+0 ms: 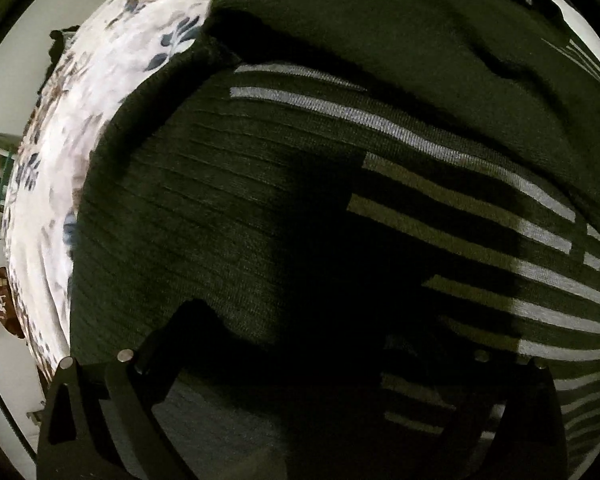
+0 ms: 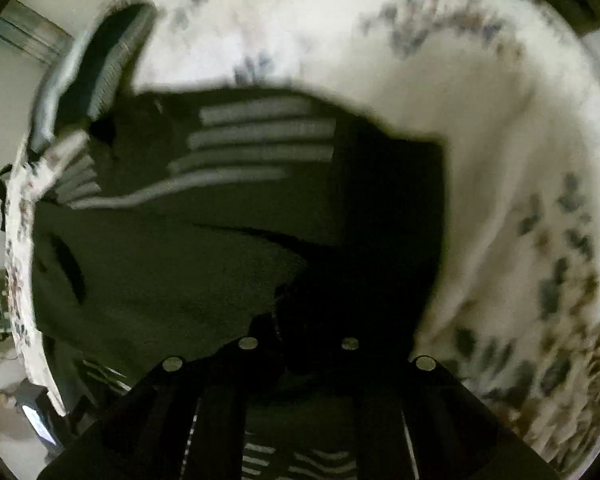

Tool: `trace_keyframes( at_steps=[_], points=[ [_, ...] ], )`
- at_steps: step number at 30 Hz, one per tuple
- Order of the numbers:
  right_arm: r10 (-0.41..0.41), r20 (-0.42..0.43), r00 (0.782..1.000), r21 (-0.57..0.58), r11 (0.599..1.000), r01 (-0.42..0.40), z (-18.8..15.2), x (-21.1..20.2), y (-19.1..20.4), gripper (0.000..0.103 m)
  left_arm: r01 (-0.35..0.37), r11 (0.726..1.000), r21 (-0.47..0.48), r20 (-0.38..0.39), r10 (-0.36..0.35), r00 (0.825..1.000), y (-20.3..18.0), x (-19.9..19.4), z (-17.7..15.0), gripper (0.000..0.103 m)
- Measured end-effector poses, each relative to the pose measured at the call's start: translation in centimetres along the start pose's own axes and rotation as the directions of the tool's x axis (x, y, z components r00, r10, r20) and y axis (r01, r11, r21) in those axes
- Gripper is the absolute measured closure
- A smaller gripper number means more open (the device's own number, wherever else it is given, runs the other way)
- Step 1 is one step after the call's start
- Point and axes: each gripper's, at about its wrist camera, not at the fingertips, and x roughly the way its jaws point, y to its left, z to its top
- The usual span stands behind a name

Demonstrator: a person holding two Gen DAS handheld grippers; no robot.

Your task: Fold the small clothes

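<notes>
Through my left wrist camera the dark green knit sweater (image 1: 260, 184) fills nearly the whole frame, lying on the floral white bedsheet (image 1: 100, 120) that shows only along the upper left. Pale grey stripes (image 1: 420, 136) run across its right half, and a thick fold crosses the top of the frame. My left gripper (image 1: 324, 360) is spread wide at the bottom edge, pointing down at the cloth with nothing between its fingers. The ribbed knit looks soft, limp and fairly bulky; I judge it will sag and drag, not slide, so a hem or a doubled edge is the place to take it

Through my right wrist camera, which is blurred, the sweater (image 2: 180, 272) sits in the centre and left, with the bedsheet (image 2: 480, 160) curving around the top and right. My right gripper (image 2: 300, 340) is pressed together at the bottom centre, seemingly at a dark edge of the sweater; in the shadow I cannot tell whether cloth is pinched
</notes>
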Motion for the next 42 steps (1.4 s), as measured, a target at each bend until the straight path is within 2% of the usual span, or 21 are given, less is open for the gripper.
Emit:
trace_keyframes(
  at_steps=[2, 3, 6, 7, 9, 10, 11, 12, 15, 16, 17, 19, 20, 21, 22, 25, 29, 31, 34, 38, 42],
  points=[
    [-0.032, 0.063, 0.997, 0.02, 0.999, 0.031, 0.3, -2.3, -1.3, 0.094, 0.008, 1.0, -0.001, -0.009, -0.008, 1.0, 0.5, -0.6, 0.2, 0.0],
    [-0.038, 0.056, 0.998, 0.026, 0.999, 0.036, 0.6, -2.4, -2.1, 0.094, 0.013, 1.0, -0.009, -0.002, -0.013, 1.0, 0.9, -1.1, 0.4, 0.0],
    [-0.004, -0.137, 0.991, 0.025, 1.0, 0.008, 1.1, 1.3, -4.2, 0.092, 0.008, 0.999, -0.05, 0.026, -0.007, 1.0, 2.0, -2.4, 0.7, 0.0],
    [-0.001, -0.168, 0.986, 0.027, 1.0, 0.005, 1.2, 2.0, -4.5, 0.088, 0.012, 0.998, -0.067, 0.031, -0.01, 0.999, 2.4, -2.7, 1.1, 0.0],
    [0.013, -0.201, 0.98, 0.055, 0.998, -0.002, 1.6, 2.6, -5.2, 0.07, 0.017, 0.995, -0.101, 0.042, -0.013, 0.999, 3.4, -3.3, 2.0, 0.0],
    [0.053, -0.184, 0.981, 0.112, 0.993, -0.033, 2.0, 2.1, -6.2, 0.063, 0.016, 0.993, -0.117, 0.058, -0.01, 0.998, 3.8, -3.8, 2.6, 0.0],
    [0.084, -0.161, 0.983, 0.159, 0.986, -0.058, 2.3, 1.7, -7.0, 0.048, 0.007, 0.993, -0.121, 0.069, 0.001, 0.998, 4.2, -4.0, 3.1, 0.0],
    [0.119, -0.124, 0.985, 0.225, 0.97, -0.089, 2.5, 0.9, -8.1, 0.042, -0.006, 0.993, -0.119, 0.085, 0.016, 0.996, 4.4, -4.4, 3.6, 0.0],
    [0.236, -0.038, 0.971, 0.399, 0.894, -0.202, 2.8, 0.0, -10.9, 0.036, -0.045, 0.994, -0.101, 0.125, 0.058, 0.99, 4.3, -4.9, 4.0, 0.0],
    [0.269, -0.038, 0.962, 0.416, 0.88, -0.23, 2.9, 0.5, -10.9, 0.036, -0.051, 0.994, -0.093, 0.126, 0.062, 0.99, 4.3, -4.6, 4.0, 0.0],
    [0.274, -0.053, 0.96, 0.4, 0.887, -0.231, 2.9, 1.0, -10.5, 0.036, -0.059, 0.994, -0.088, 0.121, 0.069, 0.99, 4.4, -4.3, 4.1, 0.0],
    [0.18, -0.169, 0.969, 0.288, 0.949, -0.126, 2.8, 3.4, -9.0, 0.036, -0.073, 0.994, -0.082, 0.104, 0.082, 0.991, 4.7, -3.3, 4.0, 0.0],
    [0.071, -0.227, 0.971, 0.212, 0.977, -0.021, 2.4, 4.8, -8.4, 0.036, -0.076, 0.994, -0.08, 0.099, 0.084, 0.991, 4.8, -3.2, 3.9, 0.0],
    [-0.011, -0.271, 0.963, 0.148, 0.988, 0.053, 1.8, 5.8, -8.1, 0.036, -0.081, 0.994, -0.079, 0.097, 0.089, 0.991, 5.1, -3.0, 3.8, 0.0],
    [-0.023, -0.289, 0.957, 0.119, 0.991, 0.06, 1.0, 6.2, -8.1, 0.036, -0.077, 0.994, -0.078, 0.102, 0.085, 0.991, 5.5, -2.9, 3.7, 0.0],
    [0.0, -0.276, 0.961, 0.174, 0.984, 0.05, -0.8, 3.9, -9.3, 0.036, -0.063, 0.996, -0.058, 0.106, 0.069, 0.992, 5.2, -3.6, 2.5, 0.0],
    [0.027, -0.281, 0.959, 0.275, 0.96, 0.053, -4.0, -2.1, -11.5, 0.035, -0.03, 0.999, 0.025, 0.131, 0.026, 0.991, 4.3, -5.9, 0.1, 0.0],
    [0.042, -0.292, 0.955, 0.303, 0.951, 0.051, -5.8, -5.2, -12.4, 0.035, 0.028, 0.996, 0.084, 0.126, -0.039, 0.991, 3.1, -7.9, -2.0, 0.0],
    [0.034, -0.308, 0.951, 0.288, 0.956, 0.059, -8.3, -9.1, -13.2, 0.035, 0.103, 0.975, 0.198, 0.092, -0.123, 0.988, -0.2, -10.0, -5.8, 0.0],
    [0.04, -0.321, 0.946, 0.282, 0.958, 0.055, -10.1, -10.9, -15.9, 0.035, 0.234, 0.919, 0.318, -0.029, -0.237, 0.971, -7.7, -11.5, -13.8, 0.0],
    [0.09, -0.331, 0.939, 0.302, 0.953, 0.015, -9.5, -9.2, -19.5, 0.035, 0.315, 0.873, 0.371, -0.184, -0.264, 0.947, -15.2, -10.1, -21.6, 0.0]
  ],
)
